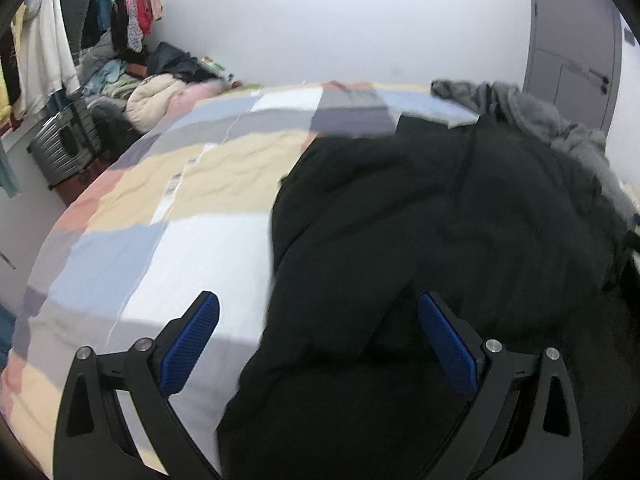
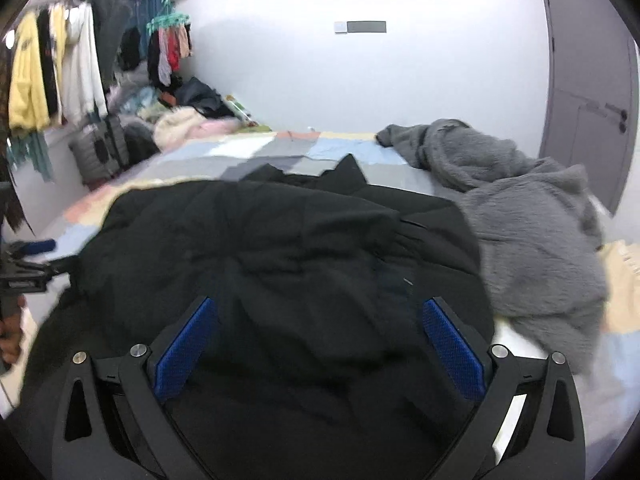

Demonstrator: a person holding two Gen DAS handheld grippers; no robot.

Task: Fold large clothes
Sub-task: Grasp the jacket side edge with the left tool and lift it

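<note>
Two spread, empty grippers — left gripper [image 1: 318, 308], right gripper [image 2: 320, 314] — above black garment [image 2: 280, 248] on bed [image 1: 180, 208].

We see a matt black cloth garment [image 2: 280, 248] on the bed's smooth patchwork cotton cover [image 1: 160, 208]. Beside it lies a fluffy grey fleece [image 2: 532, 216]. Our tongs' pads [image 2: 454, 350] look like rough blue rubber on matt black plastic.
</note>
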